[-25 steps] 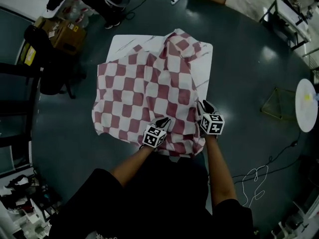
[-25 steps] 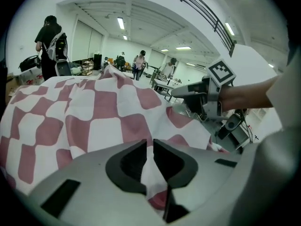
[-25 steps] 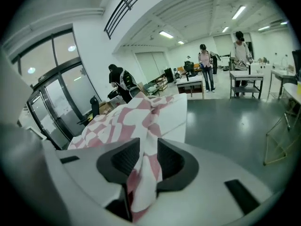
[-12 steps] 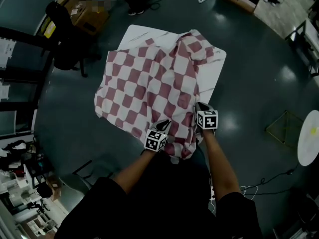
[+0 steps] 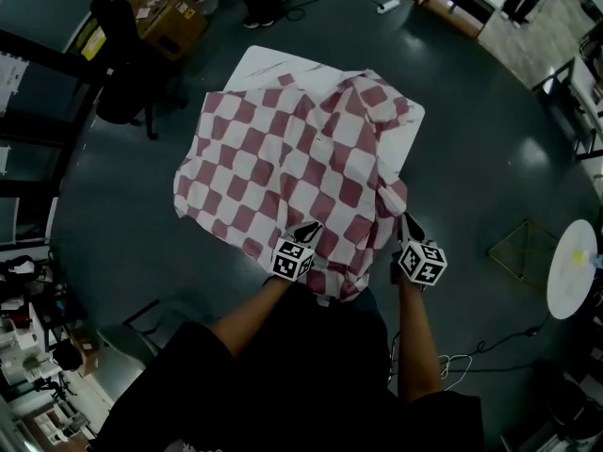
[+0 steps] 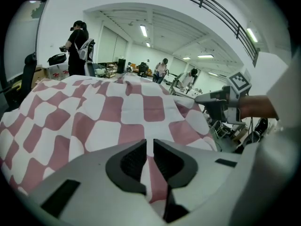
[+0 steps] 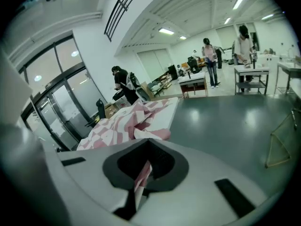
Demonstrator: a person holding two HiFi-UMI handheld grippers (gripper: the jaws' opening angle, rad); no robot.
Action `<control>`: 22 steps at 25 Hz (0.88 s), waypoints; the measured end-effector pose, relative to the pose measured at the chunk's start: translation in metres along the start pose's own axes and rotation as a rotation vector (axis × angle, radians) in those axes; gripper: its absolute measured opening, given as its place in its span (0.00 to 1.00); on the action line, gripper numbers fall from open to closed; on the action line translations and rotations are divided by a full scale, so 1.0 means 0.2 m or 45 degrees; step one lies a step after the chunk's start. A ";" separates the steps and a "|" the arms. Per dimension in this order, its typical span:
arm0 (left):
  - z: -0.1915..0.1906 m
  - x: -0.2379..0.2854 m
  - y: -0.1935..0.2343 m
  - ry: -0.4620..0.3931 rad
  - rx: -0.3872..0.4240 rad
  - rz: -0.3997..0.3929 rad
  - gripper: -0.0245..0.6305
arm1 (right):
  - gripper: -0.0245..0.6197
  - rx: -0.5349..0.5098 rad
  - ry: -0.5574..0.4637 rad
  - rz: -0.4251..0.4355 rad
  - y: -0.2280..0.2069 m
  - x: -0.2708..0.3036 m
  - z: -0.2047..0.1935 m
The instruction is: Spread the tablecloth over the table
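Step in hand: gripping the near hem, ahead of the pull that will flatten the cloth.

The red-and-white checked fabric tablecloth point(image 5: 283, 168) is lying over most of the white rectangular counter point(image 5: 273, 64). It is draping past the left and near edges but rucking up in a ridge along the right side. The counter's far strip and far right corner are showing bare.

The left gripper point(image 5: 308, 228) is pinching a fold of the near hem. Its fingers point(image 6: 129, 161) are sitting almost together with checked cloth running up between them.

The right gripper point(image 5: 407, 224) is holding off the counter's near right corner. Its fingers point(image 7: 162, 161) have just been closing and are now clamping a narrow strip of the cloth. The fabric is drawing into a taut tail from the ridge to that gripper.

Judgement: the next move is calling for the right hand to carry its corner outward and toward the far right, while the left anchors the hem. That should open the ridge and cover the bare corner. Pulling too hard is risking dragging the left overhang up onto the top.

Room: the dark floor point(image 5: 471, 139) to the right is lying open. A wire frame point(image 5: 516, 252) and a round white table point(image 5: 570, 271) are standing well apart from the counter. The person's body is crowding the near edge.
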State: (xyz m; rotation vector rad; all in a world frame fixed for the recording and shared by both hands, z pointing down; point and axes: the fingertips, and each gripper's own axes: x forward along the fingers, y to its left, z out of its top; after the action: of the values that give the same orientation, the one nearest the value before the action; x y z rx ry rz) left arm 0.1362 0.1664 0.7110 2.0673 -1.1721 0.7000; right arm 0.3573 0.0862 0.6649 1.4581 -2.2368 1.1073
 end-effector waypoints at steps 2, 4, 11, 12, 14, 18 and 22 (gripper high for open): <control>-0.01 0.01 0.00 0.011 0.029 -0.034 0.12 | 0.06 0.048 -0.051 -0.089 -0.10 -0.16 -0.01; -0.02 0.01 0.00 0.022 0.045 -0.065 0.12 | 0.06 0.074 -0.079 -0.186 -0.22 -0.30 -0.04; -0.09 0.00 0.03 0.048 0.055 -0.157 0.12 | 0.06 0.039 0.083 -0.407 -0.43 -0.32 -0.36; -0.10 0.00 0.02 0.046 0.059 -0.176 0.12 | 0.07 0.020 0.118 -0.407 -0.40 -0.29 -0.36; -0.09 0.01 0.00 0.038 0.071 -0.215 0.12 | 0.30 -0.037 0.132 -0.392 -0.32 -0.25 -0.32; -0.11 0.00 -0.03 0.031 0.068 -0.285 0.12 | 0.34 -0.258 0.141 -0.392 -0.14 -0.19 -0.26; -0.17 0.00 -0.08 0.047 0.095 -0.330 0.12 | 0.35 -0.262 0.180 -0.413 -0.14 -0.15 -0.33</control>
State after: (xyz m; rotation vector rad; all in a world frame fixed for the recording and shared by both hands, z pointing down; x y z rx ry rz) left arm 0.1459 0.1982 0.7289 2.2072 -0.8480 0.6610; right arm 0.3826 0.1480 0.7048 1.5324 -1.8721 0.8237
